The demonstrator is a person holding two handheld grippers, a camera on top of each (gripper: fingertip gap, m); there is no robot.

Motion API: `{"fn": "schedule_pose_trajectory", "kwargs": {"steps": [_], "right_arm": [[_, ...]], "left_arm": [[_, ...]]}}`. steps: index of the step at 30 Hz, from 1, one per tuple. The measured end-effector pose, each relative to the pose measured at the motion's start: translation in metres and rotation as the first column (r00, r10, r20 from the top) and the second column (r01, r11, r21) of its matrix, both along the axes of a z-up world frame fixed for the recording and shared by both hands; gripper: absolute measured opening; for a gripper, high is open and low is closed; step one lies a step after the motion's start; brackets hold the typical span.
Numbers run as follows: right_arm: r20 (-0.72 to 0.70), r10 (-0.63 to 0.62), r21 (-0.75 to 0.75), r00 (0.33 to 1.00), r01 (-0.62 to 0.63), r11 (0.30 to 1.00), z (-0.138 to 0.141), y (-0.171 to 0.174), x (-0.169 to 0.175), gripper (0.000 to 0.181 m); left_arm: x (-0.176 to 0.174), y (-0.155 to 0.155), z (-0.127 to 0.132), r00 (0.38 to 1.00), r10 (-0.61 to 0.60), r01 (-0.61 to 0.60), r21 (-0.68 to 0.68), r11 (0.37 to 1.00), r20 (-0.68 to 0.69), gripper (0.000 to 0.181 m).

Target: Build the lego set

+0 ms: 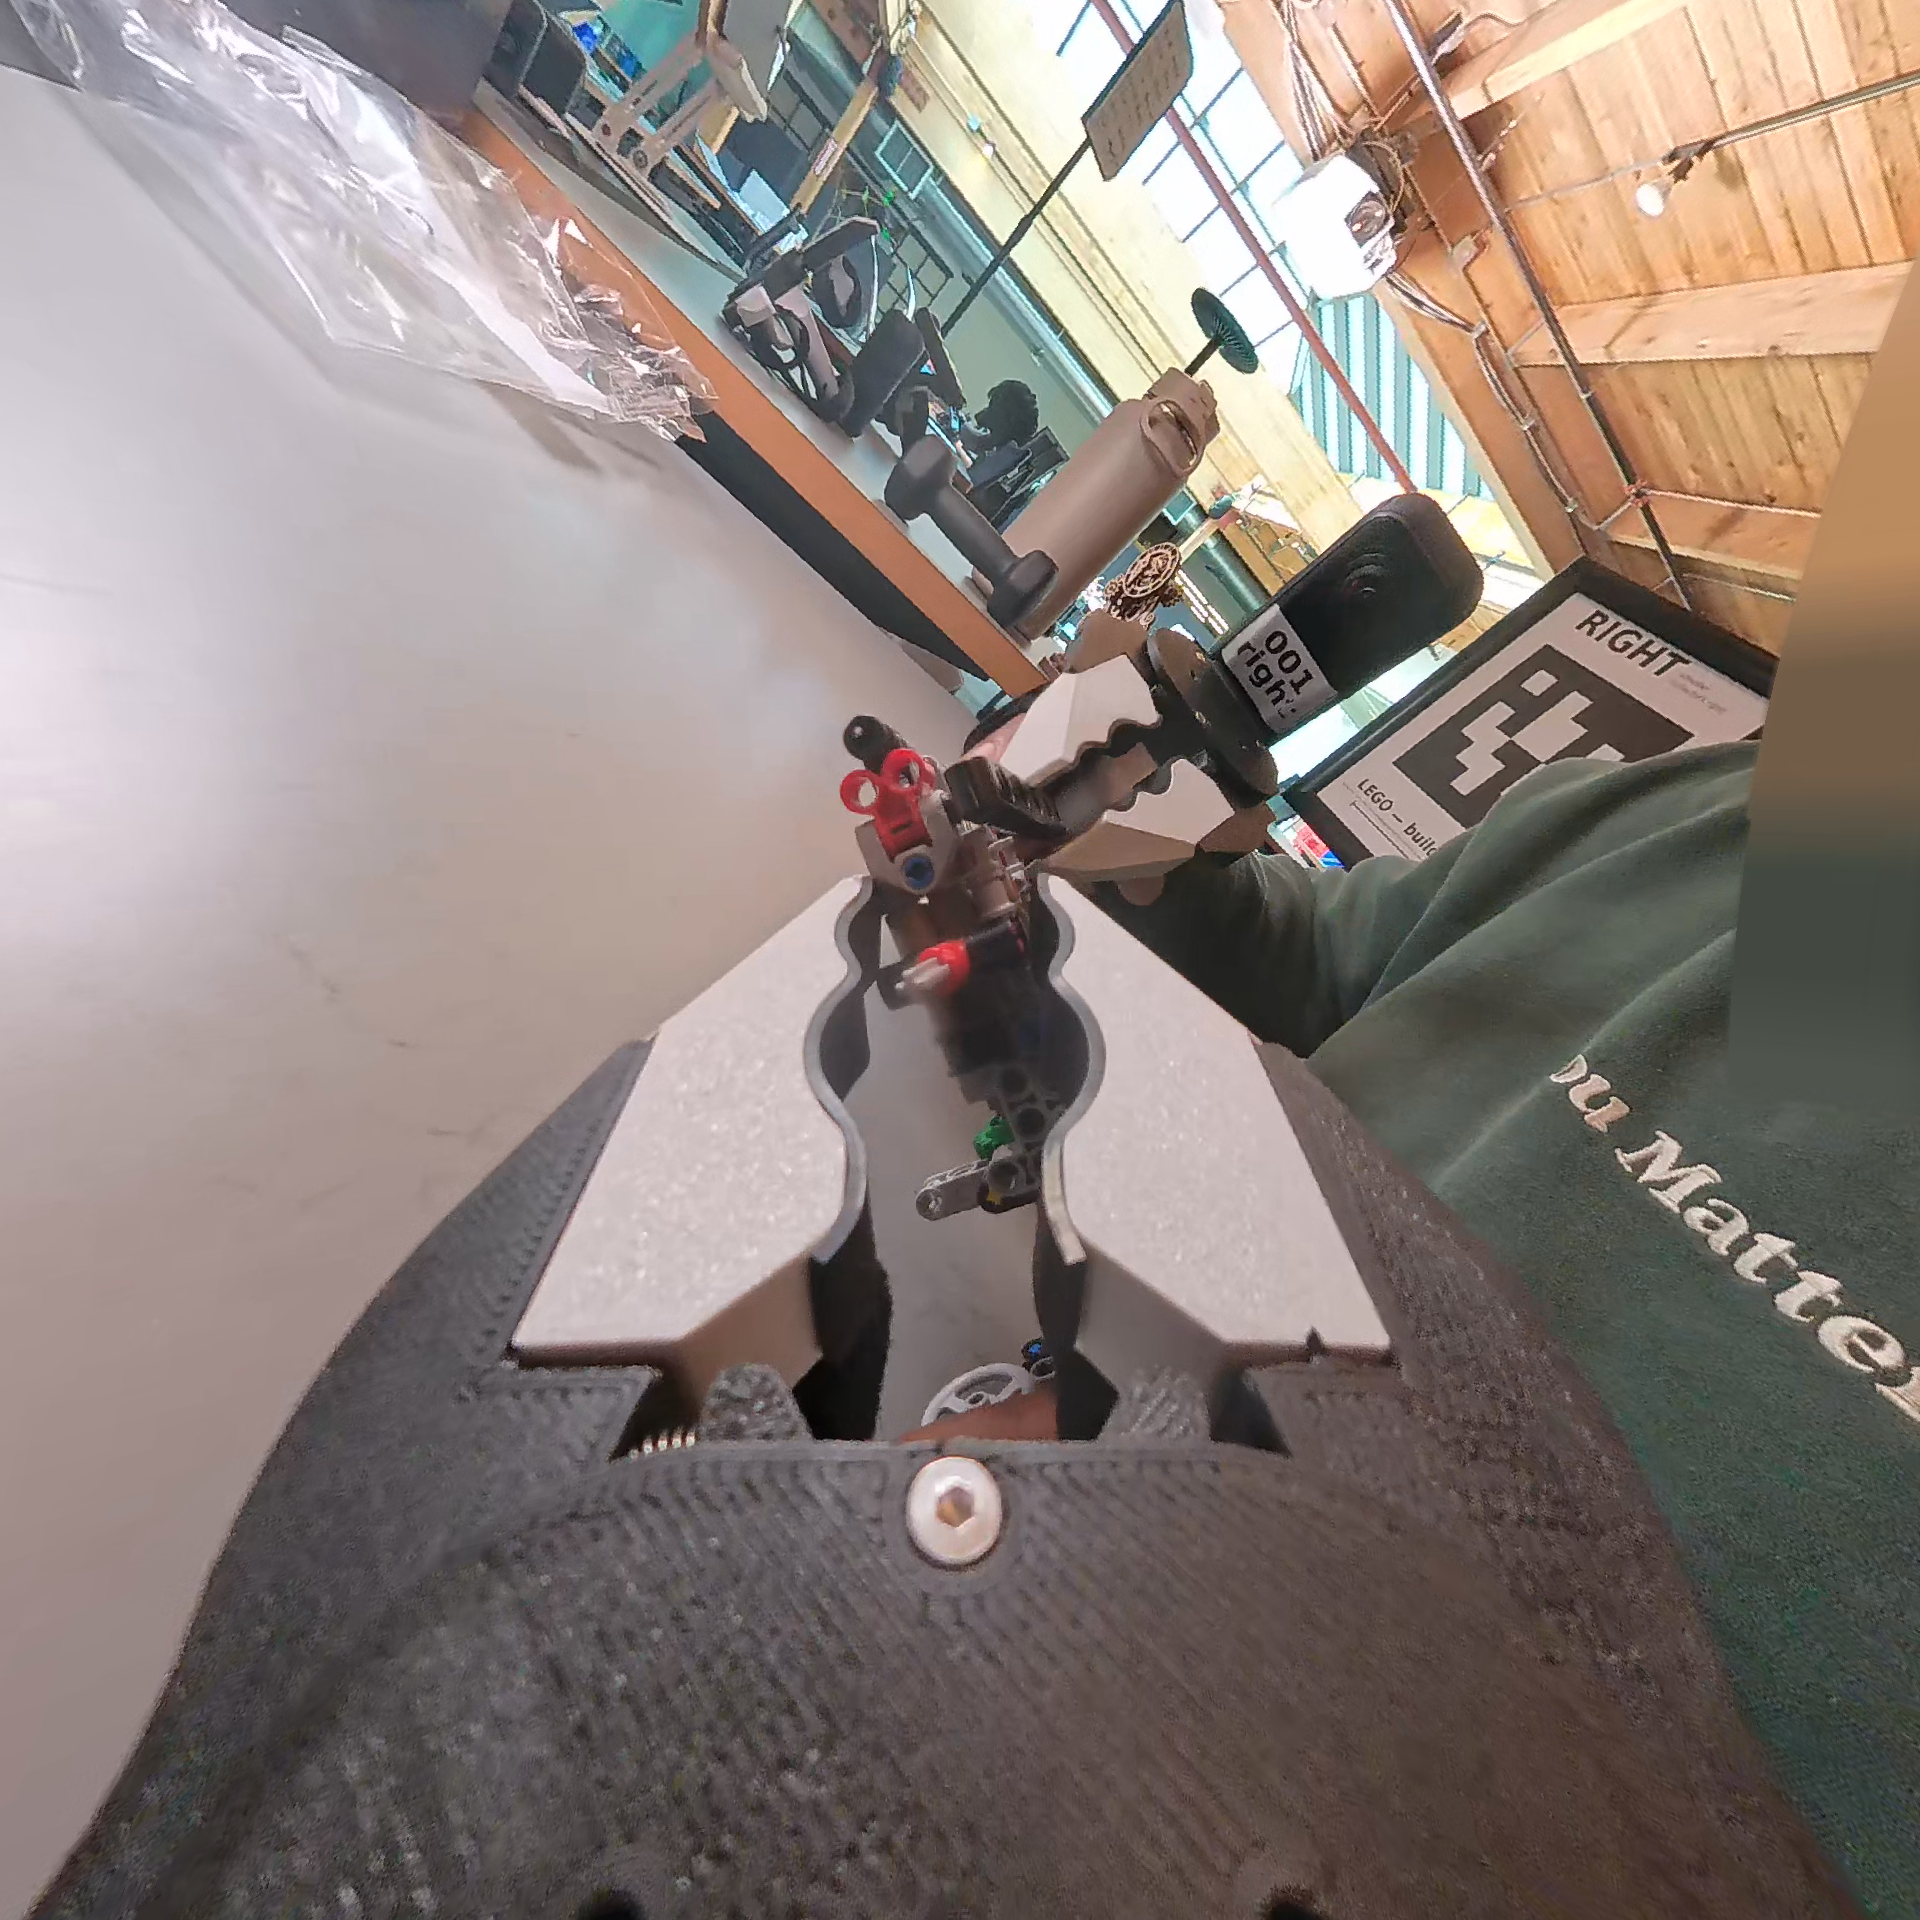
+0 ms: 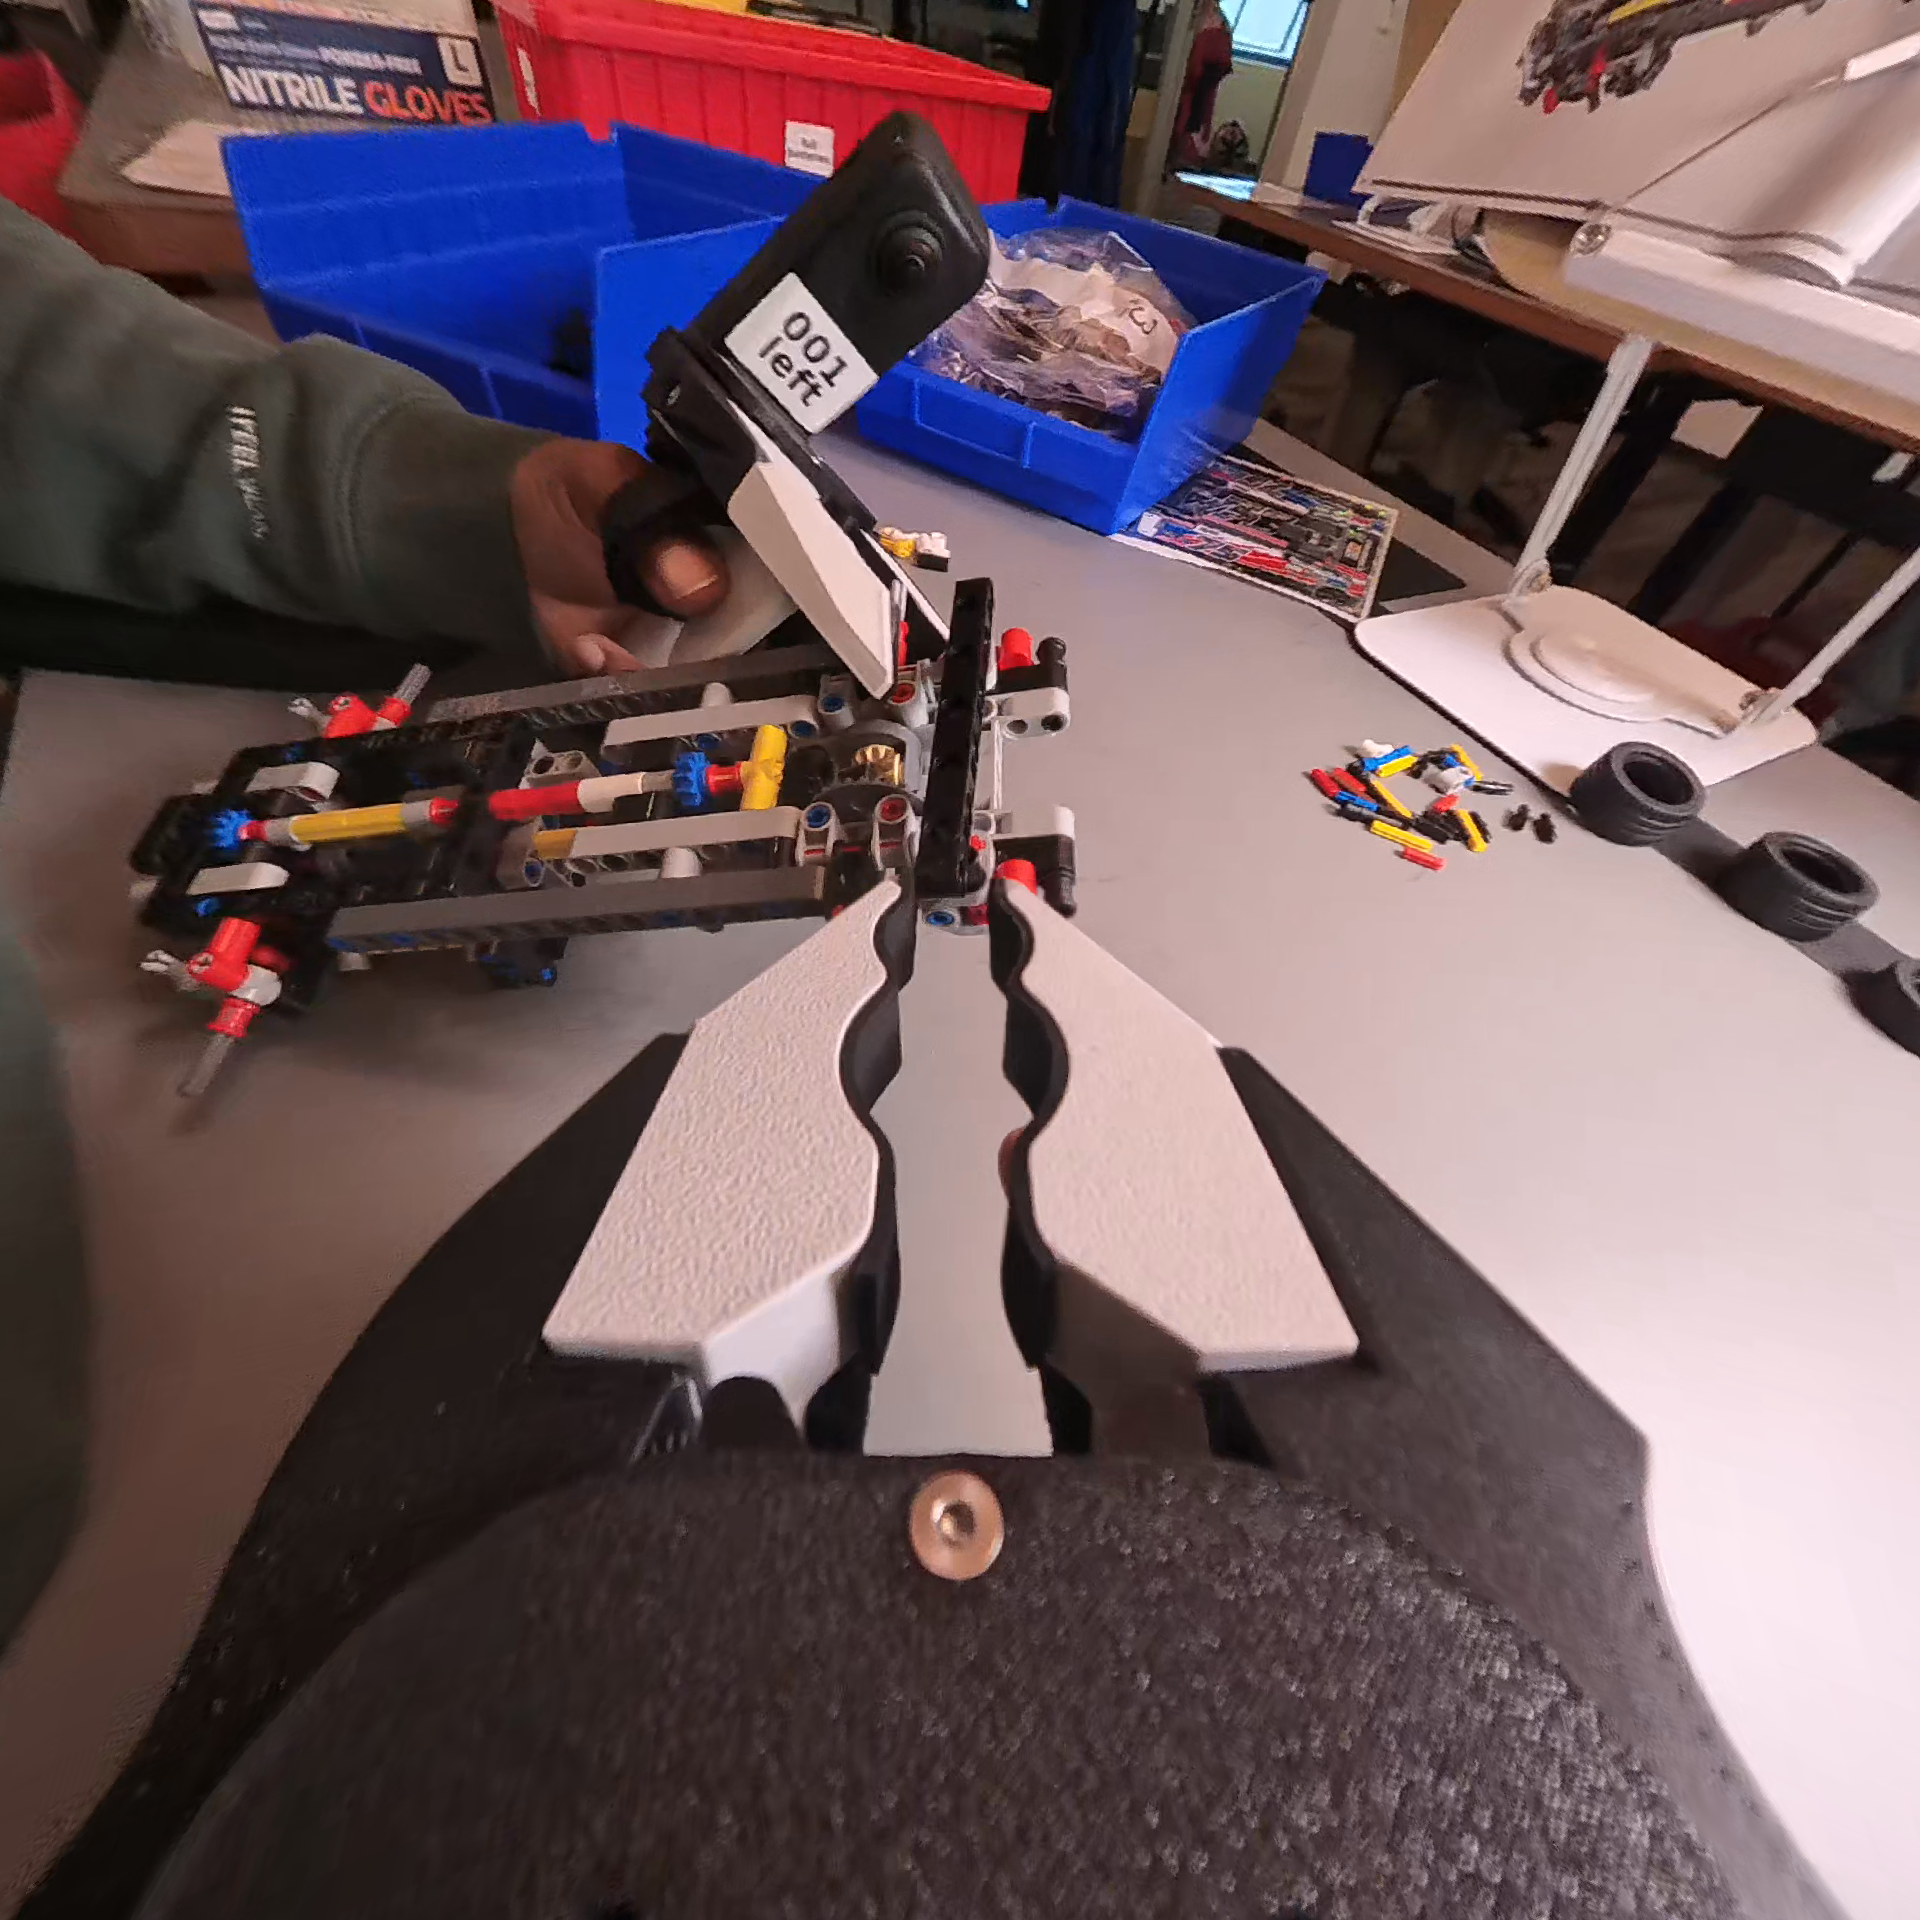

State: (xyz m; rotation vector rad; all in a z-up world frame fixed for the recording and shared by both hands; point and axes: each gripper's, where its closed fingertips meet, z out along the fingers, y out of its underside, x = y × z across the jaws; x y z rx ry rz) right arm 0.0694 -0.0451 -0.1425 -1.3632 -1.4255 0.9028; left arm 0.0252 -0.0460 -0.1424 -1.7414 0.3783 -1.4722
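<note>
A long lego car chassis [image 2: 582, 800] in black and grey, with yellow, red and blue parts, lies on the grey table [image 2: 1299, 1039]. My left gripper [image 1: 956, 904] is shut on the right-hand end of it [image 1: 982, 883]. It also shows in the right wrist view [image 2: 883, 634], coming in from the far side. My right gripper [image 2: 951, 904] is shut on the near end of a black beam [image 2: 961, 727]. The beam lies across the same end of the chassis. In the left wrist view, the right gripper [image 1: 1023, 805] holds the beam [image 1: 987, 795] against the chassis top.
Blue bins [image 2: 1091, 436] and a red bin [image 2: 769, 73] stand behind the chassis. To the right are a sticker sheet [image 2: 1278, 540], loose small pieces [image 2: 1403, 800], black tyres [image 2: 1636, 795] and a white book stand [image 2: 1579, 665]. Clear plastic bags [image 1: 364, 229] lie farther off on the table. Spacing between my two grippers at the tips: around 5 cm.
</note>
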Motion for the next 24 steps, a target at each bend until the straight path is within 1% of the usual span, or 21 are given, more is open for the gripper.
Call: {"fn": "schedule_pose_trajectory", "kwargs": {"steps": [1,3,8,9,13,19,22,24], "right_arm": [[-0.011,0.016,-0.003,1.0,-0.016,1.0,0.0016,-0.0029,-0.0003,0.007],[-0.007,0.017,0.026,1.0,-0.017,1.0,0.0009,-0.0021,-0.0003,0.007],[-0.001,0.043,0.048,0.999,-0.043,0.998,0.001,-0.0027,-0.0026,0.013],[0.006,0.058,0.046,0.998,-0.058,0.997,-0.0005,-0.0047,-0.003,0.009],[-0.03,0.088,0.013,0.996,-0.088,0.996,0.0012,-0.0063,-0.0034,0.009],[-0.083,0.169,-0.021,0.982,-0.172,0.985,0.0031,-0.0095,-0.001,0.01],[-0.088,0.176,-0.003,0.98,-0.177,0.984,0.0021,-0.0079,-0.0012,0.009],[-0.073,0.177,0.035,0.982,-0.174,0.984,-0.0004,-0.0075,-0.0013,0.008]], "left_arm": [[0.0005,-0.001,0.0003,1.0,-0.004,0.004,0.002,1.0,0.001,0.026],[0.0007,-0.0016,-0.0005,1.0,-0.004,0.004,0.003,1.0,-0.007,0.027],[0.0037,-0.004,-0.0032,0.999,-0.018,0.018,0.003,1.0,-0.028,0.027],[0.004,-0.0043,-0.0033,0.999,-0.016,0.017,0.007,1.0,-0.032,0.026],[0.0038,-0.006,-0.0026,0.999,-0.027,0.027,0.007,1.0,-0.021,0.027],[0.0063,-0.0085,-0.0017,0.999,-0.048,0.048,0.001,0.999,-0.005,0.027],[0.0062,-0.008,-0.0035,0.999,-0.045,0.045,-0.01,0.999,-0.005,0.027],[0.0061,-0.0077,-0.0059,0.999,-0.042,0.042,-0.024,0.999,-0.007,0.027]]}}
